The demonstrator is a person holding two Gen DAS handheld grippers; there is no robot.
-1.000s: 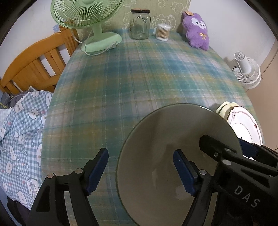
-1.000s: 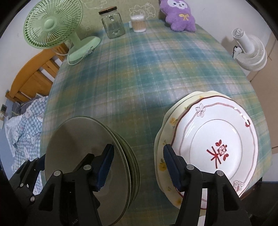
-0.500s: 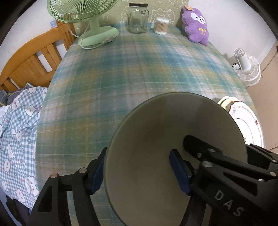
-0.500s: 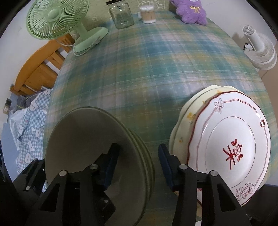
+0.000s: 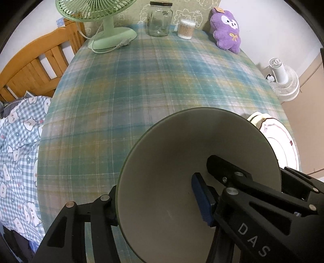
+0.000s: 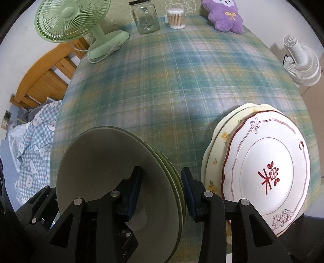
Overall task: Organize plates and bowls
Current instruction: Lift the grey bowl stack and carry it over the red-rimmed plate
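Plaid tablecloth (image 6: 172, 85); bowl stack (image 6: 113, 182) between both hand-held grippers' jaws

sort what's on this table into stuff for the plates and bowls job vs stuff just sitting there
Job: stack of green bowls, red-trimmed plate, yellow floral plate under it.

Lying about: green fan, glass jar, cotton swab tub, purple plush.

Desk (image 6: 182, 81), covered in green-blue plaid cloth. Far edge: green fan (image 6: 81, 30), empty glass jar (image 6: 145, 18), tub of cotton swabs (image 6: 176, 19), purple plush toy (image 6: 224, 16). Near edge: stacked grey-green bowls (image 6: 113, 182) left, stacked plates (image 6: 263, 172) right.
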